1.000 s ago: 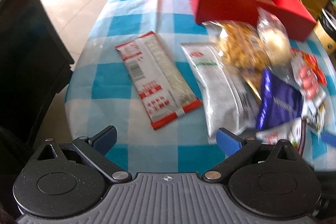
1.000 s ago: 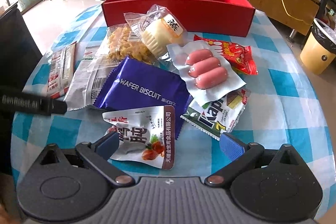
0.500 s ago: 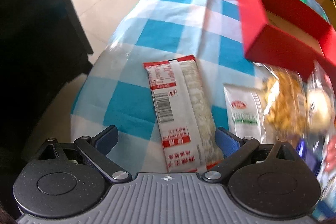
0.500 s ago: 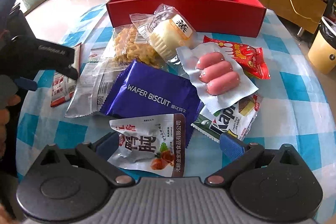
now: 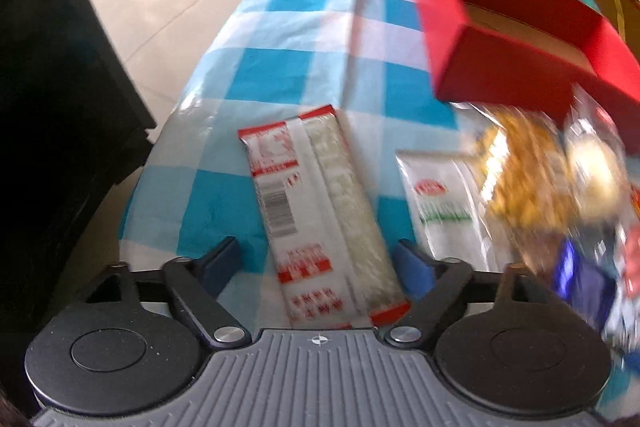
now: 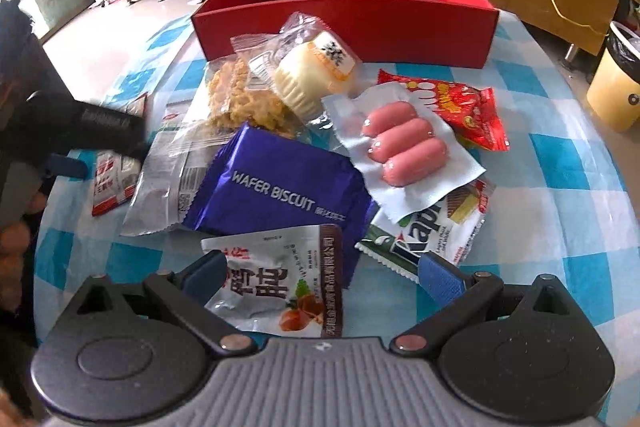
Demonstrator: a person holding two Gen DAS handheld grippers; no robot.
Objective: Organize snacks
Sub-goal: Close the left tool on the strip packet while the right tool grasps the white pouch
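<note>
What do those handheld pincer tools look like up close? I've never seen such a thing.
Each is black plastic with a ribbed grey centre plate bearing a small crosshair mark, flanked by two round black discs. The left gripper and right gripper carry angled black arms with silver rivets, ending in blue pads. White lettering, too blurred to read, runs along the left tool's side in the right view.

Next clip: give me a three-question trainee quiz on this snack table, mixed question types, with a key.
1. True or false: the red box already holds the sausage pack.
2. Which packet lies between the left tongs? A) purple wafer biscuit packet B) long red-and-white packet C) cake in clear wrap
3. Fill in: the tablecloth has blue and ____ checks.

Key: 1 false, it lies on the cloth; 2 B, with the jaws closing; 3 white.
</note>
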